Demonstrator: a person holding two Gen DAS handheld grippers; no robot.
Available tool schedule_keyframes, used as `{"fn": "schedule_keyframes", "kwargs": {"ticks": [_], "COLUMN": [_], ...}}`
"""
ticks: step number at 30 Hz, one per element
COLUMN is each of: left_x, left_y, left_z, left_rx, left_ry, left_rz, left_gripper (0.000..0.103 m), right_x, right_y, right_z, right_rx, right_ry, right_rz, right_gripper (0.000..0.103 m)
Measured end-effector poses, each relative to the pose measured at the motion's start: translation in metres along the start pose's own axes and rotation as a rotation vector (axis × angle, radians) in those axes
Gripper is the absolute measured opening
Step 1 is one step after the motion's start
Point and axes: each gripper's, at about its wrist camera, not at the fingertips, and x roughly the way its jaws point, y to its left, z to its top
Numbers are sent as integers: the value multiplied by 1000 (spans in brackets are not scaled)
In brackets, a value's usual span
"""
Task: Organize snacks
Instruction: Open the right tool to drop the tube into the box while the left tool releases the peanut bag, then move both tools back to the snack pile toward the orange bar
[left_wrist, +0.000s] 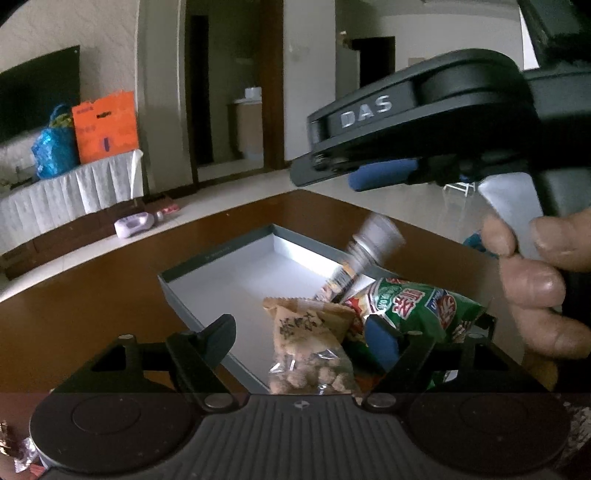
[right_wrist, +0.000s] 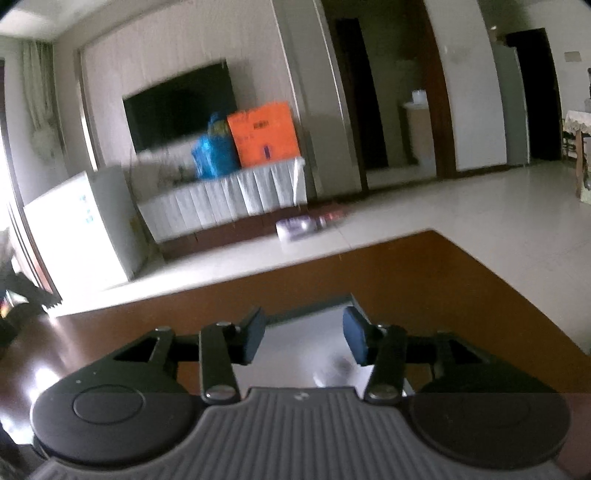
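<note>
In the left wrist view a grey box (left_wrist: 173, 286) with a white floor lies on the brown table. A tan-and-clear packet of nuts (left_wrist: 310, 343) and a green snack packet (left_wrist: 413, 310) rest at its near corner. A silvery stick-shaped snack (left_wrist: 364, 251) shows blurred above the box, under my right gripper (left_wrist: 332, 175), which a hand (left_wrist: 535, 280) holds. My left gripper (left_wrist: 301, 336) is open; the nut packet lies between its fingers, which do not press it. In the right wrist view my right gripper (right_wrist: 304, 339) is open over the box (right_wrist: 295, 321), with nothing held.
The brown table (right_wrist: 424, 280) ends at a far edge, with pale tiled floor beyond. Across the room stand a TV (right_wrist: 181, 107), a draped bench with orange (right_wrist: 264, 133) and blue bags, and a white appliance (right_wrist: 77, 225). Wrappers (left_wrist: 18, 446) lie at my left.
</note>
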Motion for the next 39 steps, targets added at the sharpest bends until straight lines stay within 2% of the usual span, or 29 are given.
{"fn": "schedule_keyframes", "kwargs": {"ticks": [10,17,39], "left_x": [-9,-21,-79], "left_y": [13,27,80], "left_z": [-3,-8,-31], "left_rx": [1,-6,-52], "left_ry": [-2,1,22], "left_rz": [25,59,167], "left_gripper": [78,79,87], "right_x": [4,11,27], "right_y": [-12,0,82], "right_z": [7,6,-18], "right_rx": [43,15,-108], "right_ry": [12,44,132], "right_rz": [10,30,119], "right_gripper": [50,50,50]}}
